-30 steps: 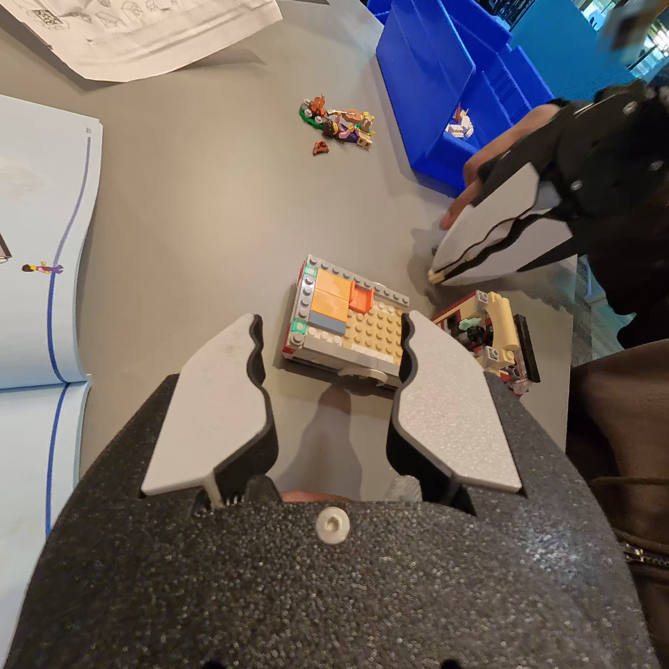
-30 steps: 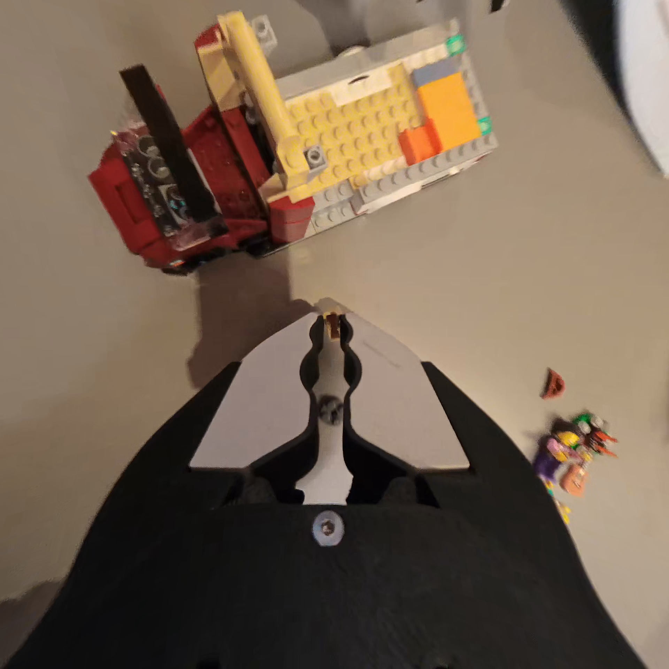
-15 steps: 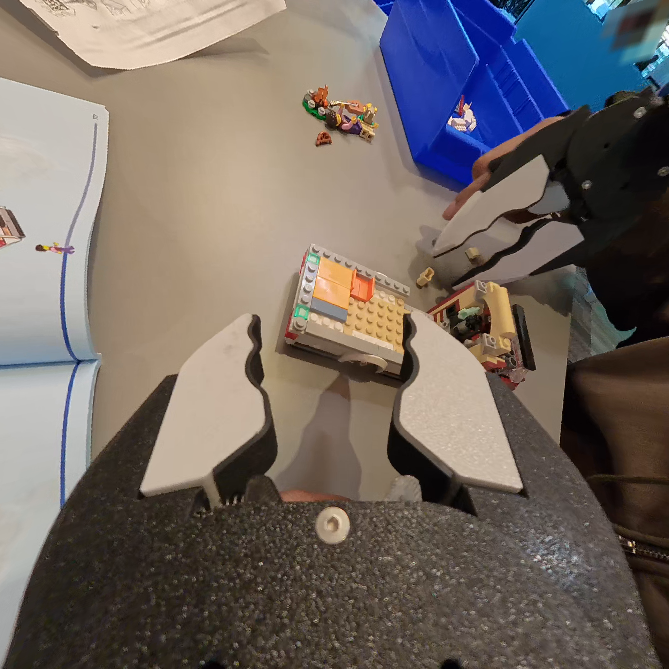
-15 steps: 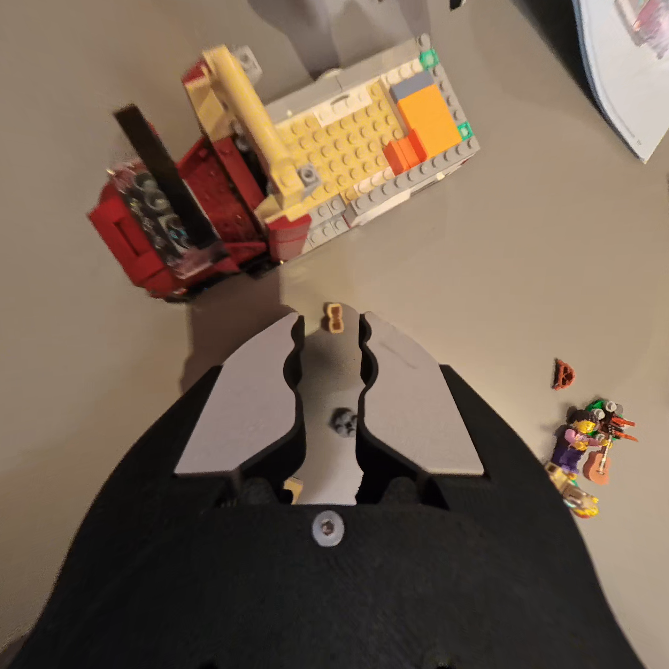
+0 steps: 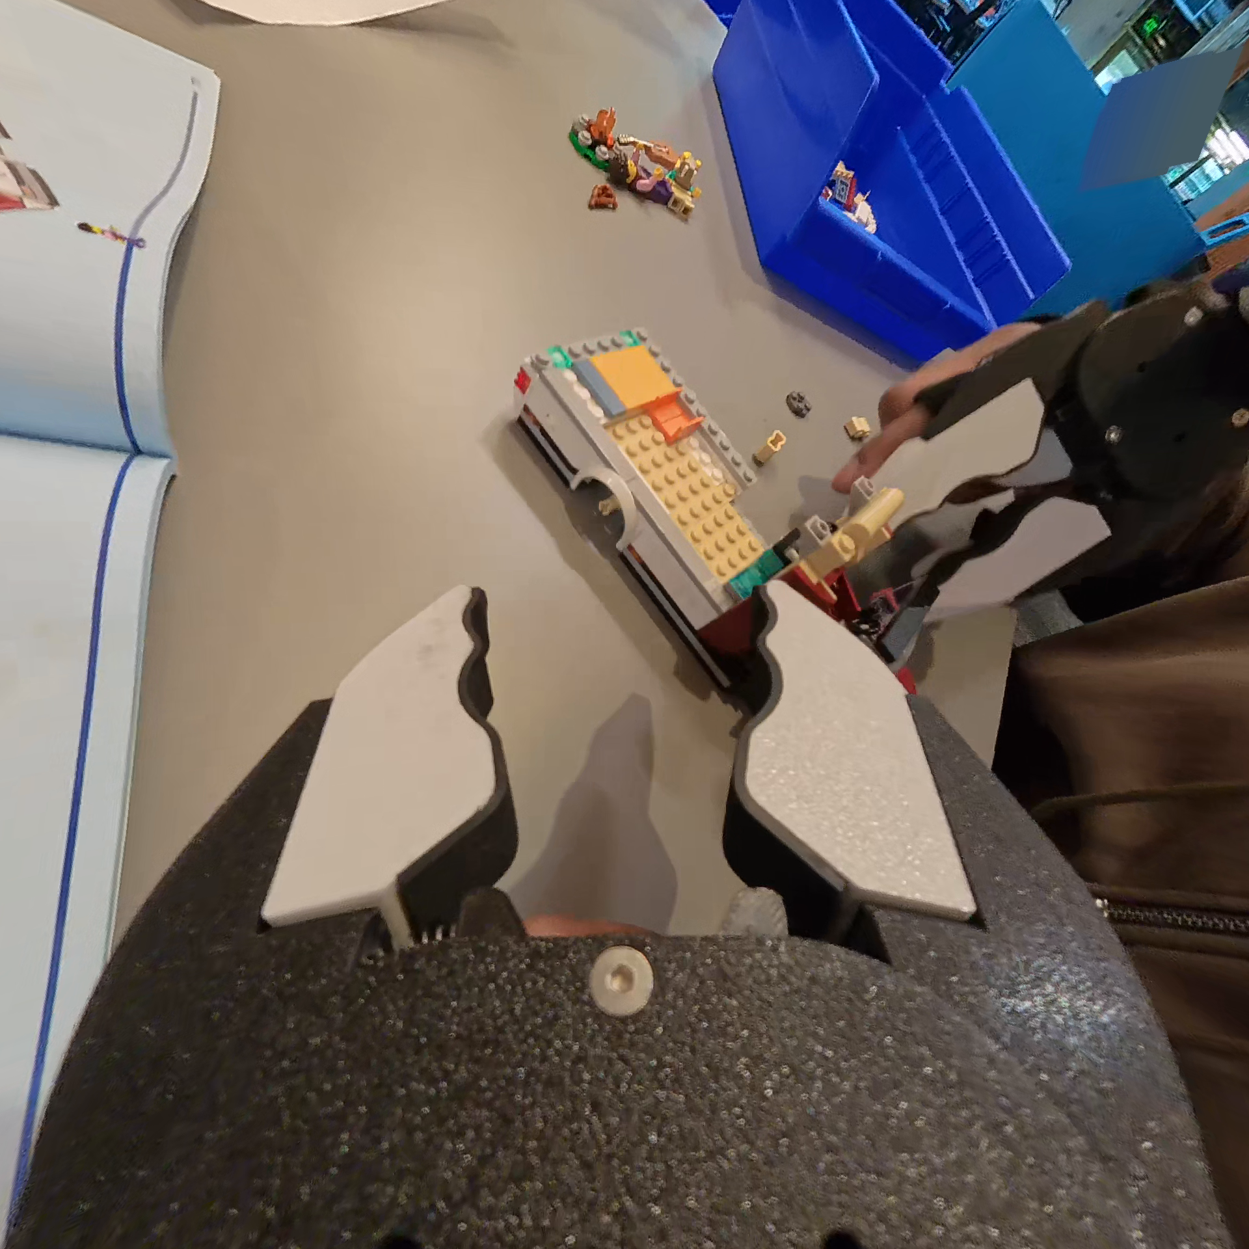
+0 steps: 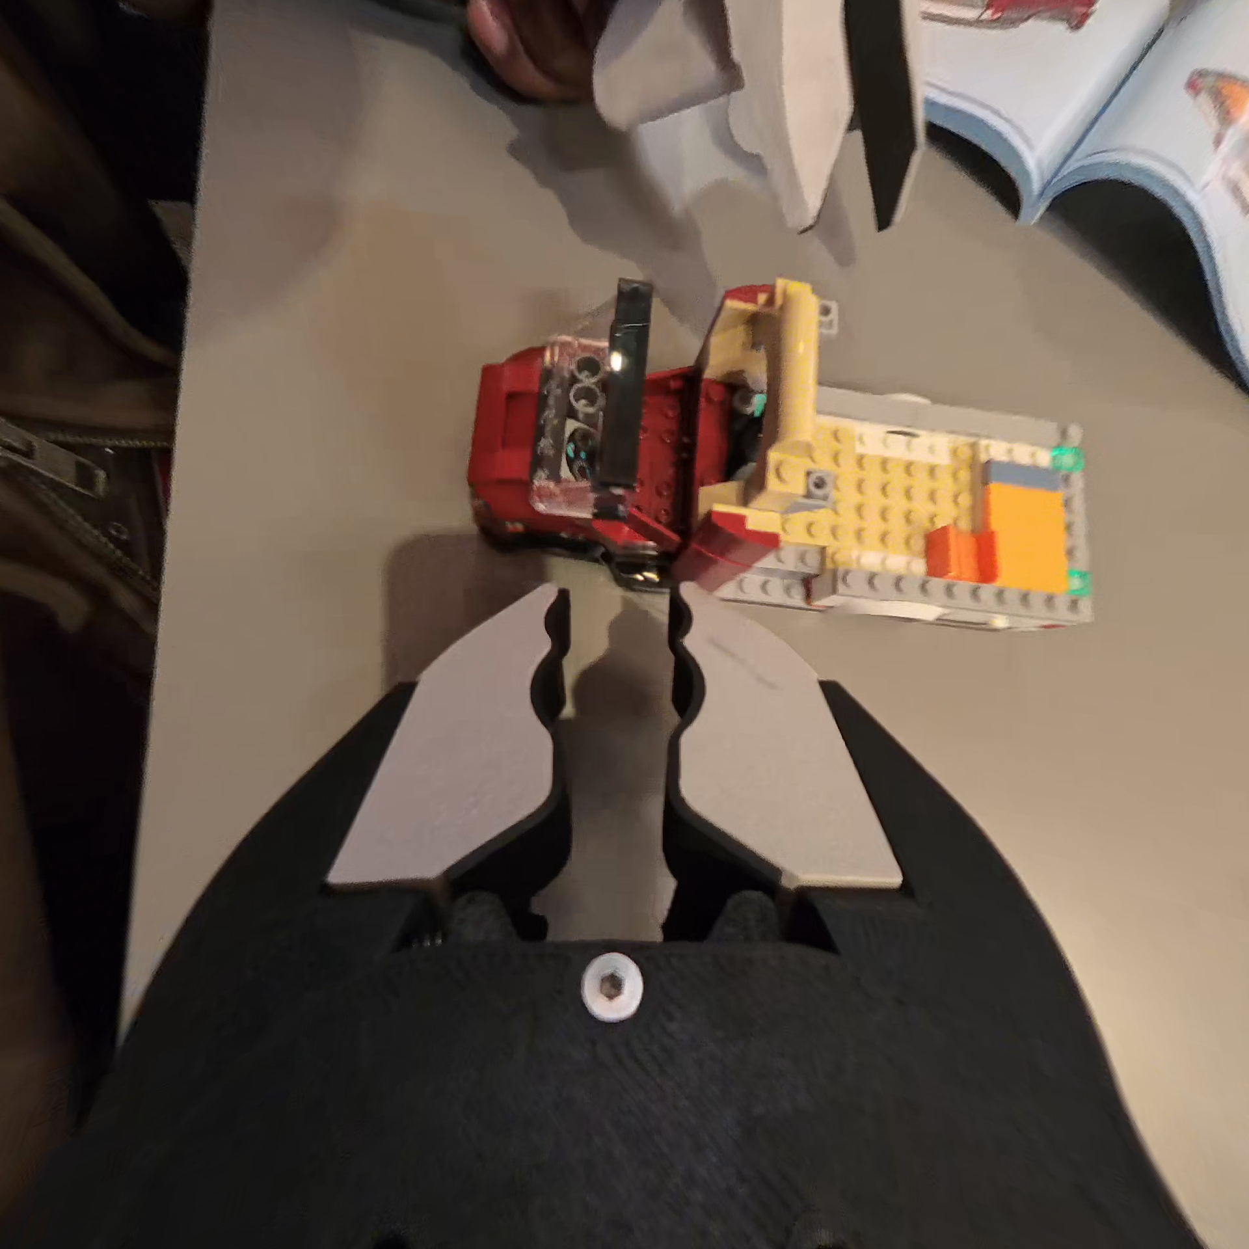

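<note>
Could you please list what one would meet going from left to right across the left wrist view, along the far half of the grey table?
Open pale-blue instruction booklet → small heap of colourful toy figures → grey-and-tan brick-built vehicle bed → small tan loose brick piece → stacked blue plastic bins.

Smooth matt grey tabletop (image 5: 378,419); glossy studded plastic brick truck (image 6: 878,500) with a clear shiny windscreen; grainy black printed-plastic left gripper (image 5: 618,601), pale matt finger plates, metal screw; glossy blue plastic bins (image 5: 878,203); smooth paper booklet (image 5: 67,270); brown cloth sleeve (image 5: 1135,743)
</note>
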`<state>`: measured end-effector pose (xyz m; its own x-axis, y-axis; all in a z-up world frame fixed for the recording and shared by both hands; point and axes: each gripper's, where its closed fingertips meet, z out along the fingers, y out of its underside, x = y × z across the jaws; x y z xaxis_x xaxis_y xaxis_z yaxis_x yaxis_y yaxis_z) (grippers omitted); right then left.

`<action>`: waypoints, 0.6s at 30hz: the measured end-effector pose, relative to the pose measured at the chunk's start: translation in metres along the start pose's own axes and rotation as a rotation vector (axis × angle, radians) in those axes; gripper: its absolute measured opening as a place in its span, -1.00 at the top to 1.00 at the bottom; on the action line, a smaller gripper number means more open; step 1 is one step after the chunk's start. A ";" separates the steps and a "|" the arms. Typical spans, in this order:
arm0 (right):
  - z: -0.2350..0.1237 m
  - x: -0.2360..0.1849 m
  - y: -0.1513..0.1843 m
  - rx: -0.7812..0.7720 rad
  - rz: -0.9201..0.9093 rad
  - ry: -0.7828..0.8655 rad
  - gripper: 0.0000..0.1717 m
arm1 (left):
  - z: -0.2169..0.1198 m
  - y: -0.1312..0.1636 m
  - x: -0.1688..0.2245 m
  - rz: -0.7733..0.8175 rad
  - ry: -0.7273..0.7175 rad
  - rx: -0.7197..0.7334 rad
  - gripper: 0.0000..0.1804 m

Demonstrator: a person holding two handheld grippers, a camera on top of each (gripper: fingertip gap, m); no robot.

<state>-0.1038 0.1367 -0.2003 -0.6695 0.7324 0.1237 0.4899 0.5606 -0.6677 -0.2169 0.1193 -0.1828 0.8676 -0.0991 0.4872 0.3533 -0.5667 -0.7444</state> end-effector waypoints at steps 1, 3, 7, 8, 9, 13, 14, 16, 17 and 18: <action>-0.003 0.005 0.000 -0.008 -0.022 0.016 0.68 | -0.002 0.002 0.000 -0.008 0.006 0.000 0.17; -0.011 0.019 0.000 -0.006 -0.046 0.060 0.69 | -0.005 0.003 0.001 -0.021 0.019 0.003 0.17; -0.016 0.024 -0.017 0.107 0.022 -0.019 0.64 | -0.004 0.004 0.002 -0.028 0.037 -0.007 0.17; -0.017 0.025 -0.023 0.151 0.057 -0.040 0.63 | -0.003 0.005 0.003 -0.026 0.039 -0.013 0.17; -0.017 0.026 -0.029 0.187 0.096 -0.054 0.60 | -0.002 0.005 0.003 -0.023 0.041 -0.019 0.17; -0.012 0.029 -0.034 0.227 0.166 -0.077 0.52 | -0.001 0.007 0.004 -0.023 0.052 -0.033 0.17; -0.008 0.029 -0.032 0.214 0.161 -0.074 0.51 | 0.000 0.007 0.005 -0.026 0.058 -0.037 0.17; -0.001 0.030 -0.028 0.188 0.156 -0.067 0.52 | 0.001 0.008 0.006 -0.033 0.073 -0.048 0.17; 0.002 0.030 -0.027 0.180 0.160 -0.067 0.52 | 0.001 0.009 0.006 -0.036 0.082 -0.056 0.17; 0.004 0.030 -0.027 0.174 0.168 -0.073 0.53 | 0.002 0.009 0.007 -0.039 0.090 -0.063 0.17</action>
<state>-0.1394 0.1418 -0.1813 -0.6285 0.7763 -0.0483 0.4979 0.3538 -0.7918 -0.2067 0.1150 -0.1875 0.8176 -0.1475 0.5566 0.3610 -0.6218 -0.6950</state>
